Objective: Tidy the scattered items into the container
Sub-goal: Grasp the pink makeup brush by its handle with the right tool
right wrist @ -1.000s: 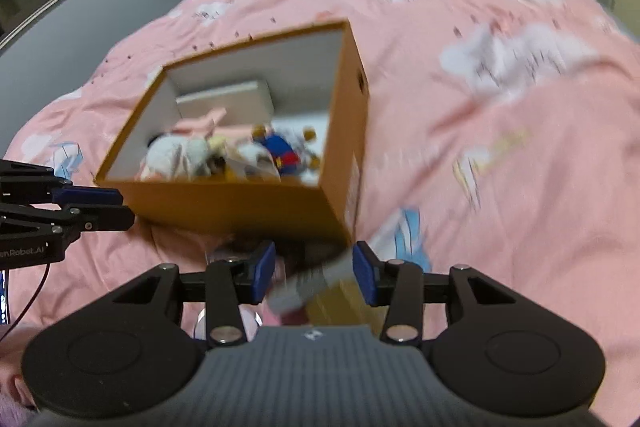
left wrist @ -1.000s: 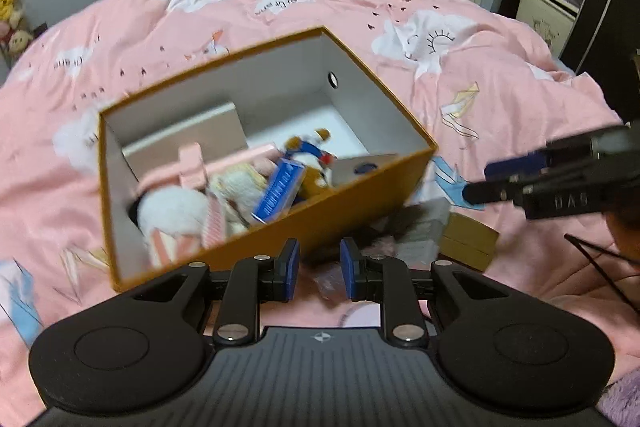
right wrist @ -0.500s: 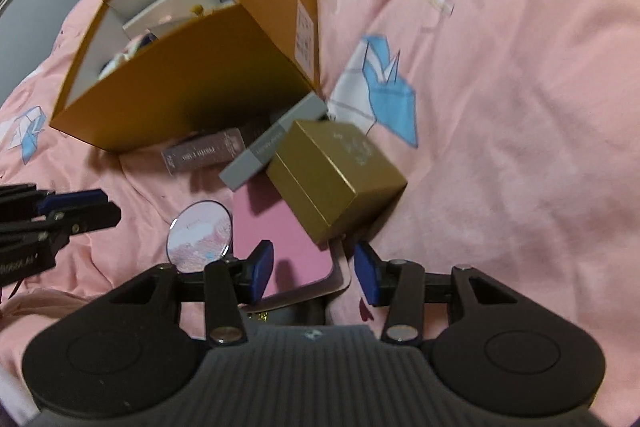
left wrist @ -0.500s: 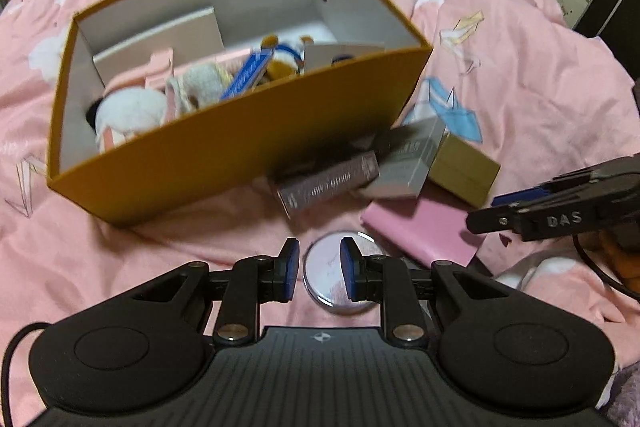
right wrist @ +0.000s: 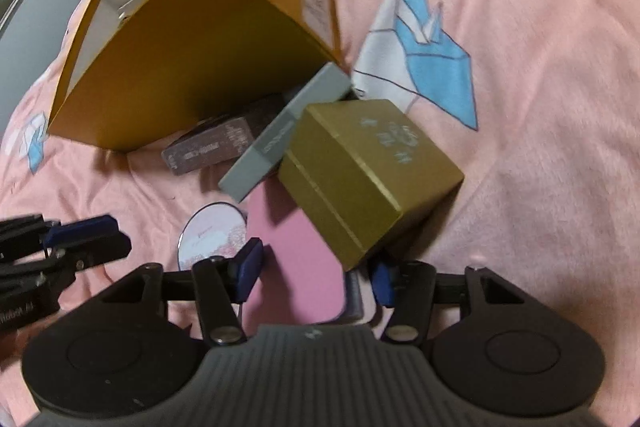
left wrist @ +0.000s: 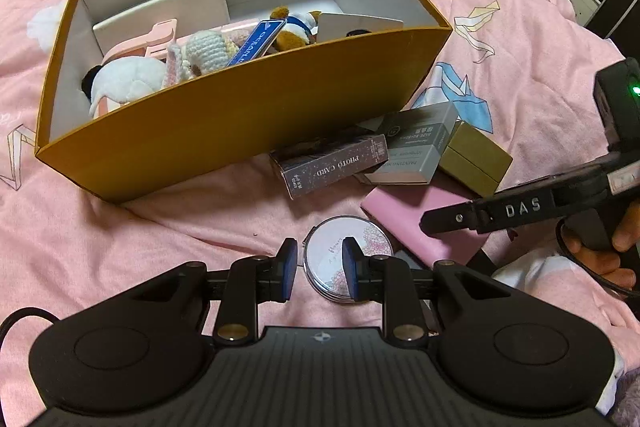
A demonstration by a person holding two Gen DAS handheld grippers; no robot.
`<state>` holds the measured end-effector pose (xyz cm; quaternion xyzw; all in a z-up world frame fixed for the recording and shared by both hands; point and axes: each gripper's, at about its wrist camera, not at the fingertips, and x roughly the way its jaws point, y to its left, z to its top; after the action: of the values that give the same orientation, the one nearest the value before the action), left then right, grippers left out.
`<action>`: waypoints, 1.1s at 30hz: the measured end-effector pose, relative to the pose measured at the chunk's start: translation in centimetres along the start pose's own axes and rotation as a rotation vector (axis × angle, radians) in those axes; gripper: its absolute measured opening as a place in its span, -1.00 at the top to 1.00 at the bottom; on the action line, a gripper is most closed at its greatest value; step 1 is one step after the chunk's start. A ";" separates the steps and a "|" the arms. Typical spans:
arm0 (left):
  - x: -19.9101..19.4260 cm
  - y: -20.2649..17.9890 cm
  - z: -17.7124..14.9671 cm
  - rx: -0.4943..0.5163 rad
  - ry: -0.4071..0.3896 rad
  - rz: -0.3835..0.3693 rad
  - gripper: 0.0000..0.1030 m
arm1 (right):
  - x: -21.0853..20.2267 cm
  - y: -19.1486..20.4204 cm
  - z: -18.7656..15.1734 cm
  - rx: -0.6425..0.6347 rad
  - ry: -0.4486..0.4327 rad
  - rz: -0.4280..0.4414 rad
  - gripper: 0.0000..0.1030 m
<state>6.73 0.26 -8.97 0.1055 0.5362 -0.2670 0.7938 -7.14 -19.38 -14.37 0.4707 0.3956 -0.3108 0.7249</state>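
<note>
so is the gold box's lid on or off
On. The gold box lies tipped on the pink bedspread beside the orange container, its lid seated, with only a thin seam showing around it.

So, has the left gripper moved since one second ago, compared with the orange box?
Yes. The left gripper has come down and back from the orange box; its open fingers now sit by the round mirror on the bed.
</note>
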 end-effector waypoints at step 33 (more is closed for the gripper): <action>-0.8 -0.5 -0.1 0.033 -0.036 -0.019 0.45 | 0.0 3.5 -0.6 -0.053 0.058 0.110 0.47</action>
<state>6.15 0.20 -8.24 0.1084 0.5184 -0.2852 0.7989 -4.40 -17.54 -12.98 0.4812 0.3979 -0.2464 0.7412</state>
